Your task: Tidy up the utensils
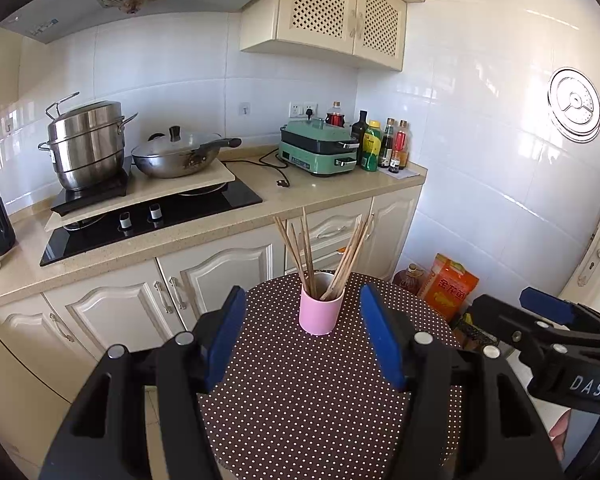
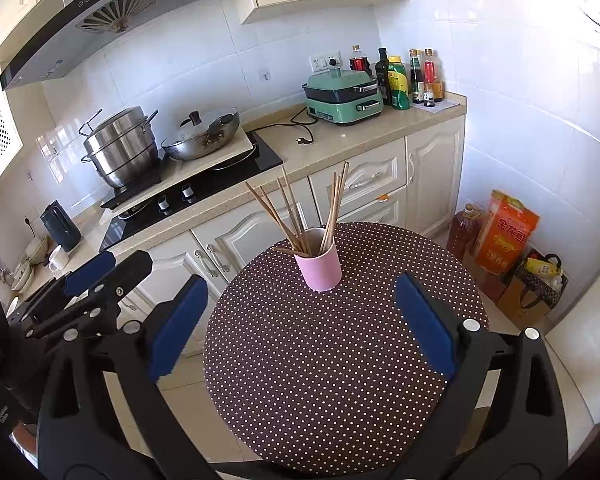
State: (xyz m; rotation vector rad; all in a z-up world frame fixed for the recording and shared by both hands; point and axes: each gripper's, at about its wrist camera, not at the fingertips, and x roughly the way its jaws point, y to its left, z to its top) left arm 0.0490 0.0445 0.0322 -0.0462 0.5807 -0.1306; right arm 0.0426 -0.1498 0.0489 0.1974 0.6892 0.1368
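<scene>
Now, going outward from the tools in hand:

Left gripper (image 1: 302, 340): one, two blue-padded fingers spread apart, nothing between them, held above the near part of the table.
Right gripper (image 2: 302, 328): one, its two fingers likewise spread wide and empty, above the table's near half.
Each gripper in the other's view: the right one shows at the right edge of the left wrist view; the left one shows at the left edge of the right wrist view.
Round table (image 2: 340, 380): one, covered in a brown cloth with white dots.
Pink cup (image 2: 319, 266): one, upright on the far part of the table, apart from both grippers.
Chopsticks (image 2: 296, 212): a bundle of wooden sticks standing in the pink cup, fanned left and right; about ten, though they overlap too much for a sure count.
Counter (image 2: 340, 140): one beige worktop behind the table, cream cabinet doors beneath it.
Hob (image 2: 204, 188): one black glass hob with two knobs.
Steamer pot (image 2: 120, 152): one steel stacked pot, on the left of the hob.
Wok (image 2: 202, 136): one, lidded, beside the steamer pot on a pale board.
Green cooker (image 2: 344, 98): one, lidded, on the counter's right part, its cord lying loose on the counter.
Bottles (image 2: 416, 76): about seven, grouped at the counter's right end, just beside the green cooker.
Kettle (image 2: 60, 226): one dark kettle at the counter's left end, one white mug (image 2: 58, 258) just beside it.
Floor corner: one orange sack (image 2: 504, 232), one oil jug (image 2: 464, 228), one patterned bag (image 2: 540, 280).
</scene>
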